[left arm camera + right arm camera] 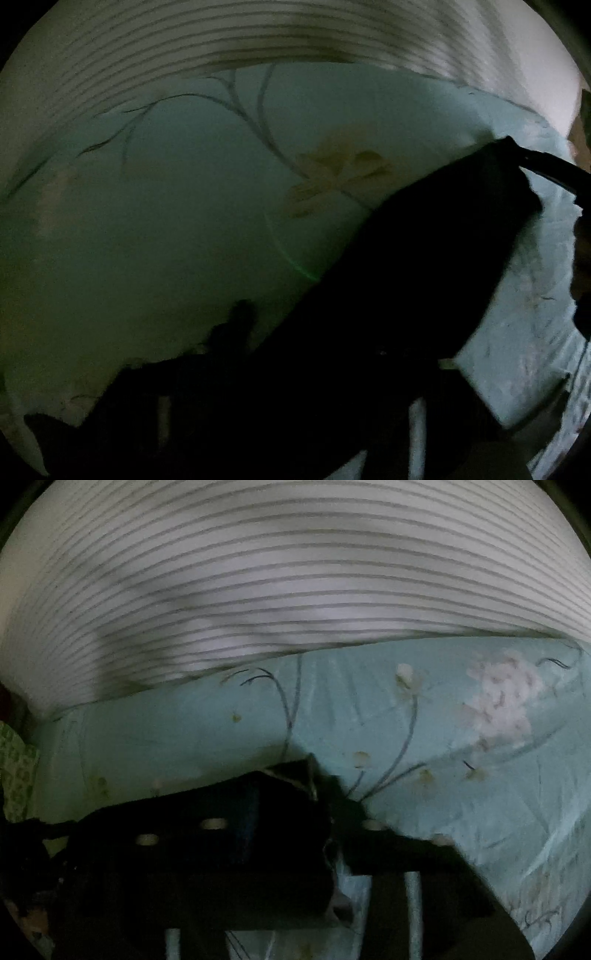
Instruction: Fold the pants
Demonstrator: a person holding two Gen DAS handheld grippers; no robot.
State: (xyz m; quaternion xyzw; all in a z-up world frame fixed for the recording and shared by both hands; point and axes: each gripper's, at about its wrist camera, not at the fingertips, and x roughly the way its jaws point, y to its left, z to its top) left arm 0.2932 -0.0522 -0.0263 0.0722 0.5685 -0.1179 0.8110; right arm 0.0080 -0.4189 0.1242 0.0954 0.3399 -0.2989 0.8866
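My right tongs (325, 834) pinch the dark pants (221, 812); left tongs too dark to judge. Teal floral bedsheet (443, 775) below, striped bedding (295, 572) at twelve o'clock.

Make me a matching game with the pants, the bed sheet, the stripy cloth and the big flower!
Things:
1. pants
2. bed sheet
3. striped cloth
4. big flower

Descriptions:
A. white with thin grey lines
B. pale pink
C. black
D. light teal

Pairs: 1-C, 2-D, 3-A, 4-B
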